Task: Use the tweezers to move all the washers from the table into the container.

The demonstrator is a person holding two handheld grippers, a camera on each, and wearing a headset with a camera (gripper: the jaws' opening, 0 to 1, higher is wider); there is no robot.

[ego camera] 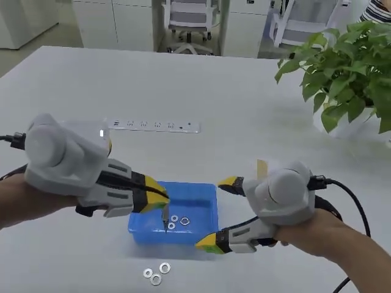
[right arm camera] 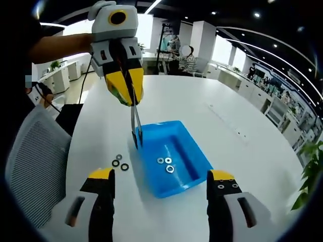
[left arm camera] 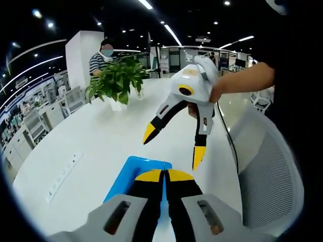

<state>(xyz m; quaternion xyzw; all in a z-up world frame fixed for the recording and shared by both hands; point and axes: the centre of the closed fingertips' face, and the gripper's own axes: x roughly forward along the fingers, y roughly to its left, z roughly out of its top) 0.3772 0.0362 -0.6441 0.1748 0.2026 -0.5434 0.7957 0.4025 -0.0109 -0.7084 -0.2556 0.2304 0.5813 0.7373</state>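
Head view: left gripper (ego camera: 160,198) jaws clenched the tweezers (ego camera: 165,218) over the container (ego camera: 201,194), lower centre; right gripper (ego camera: 217,213) jaws were released. Left gripper view: container sat bottom centre. Right gripper view: three washers (right arm camera: 120,162) lay on the desk (right arm camera: 202,101), lower left; being flat, they could slip from the tweezers.

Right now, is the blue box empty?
Not empty: three washers lie on the floor of the blue container.
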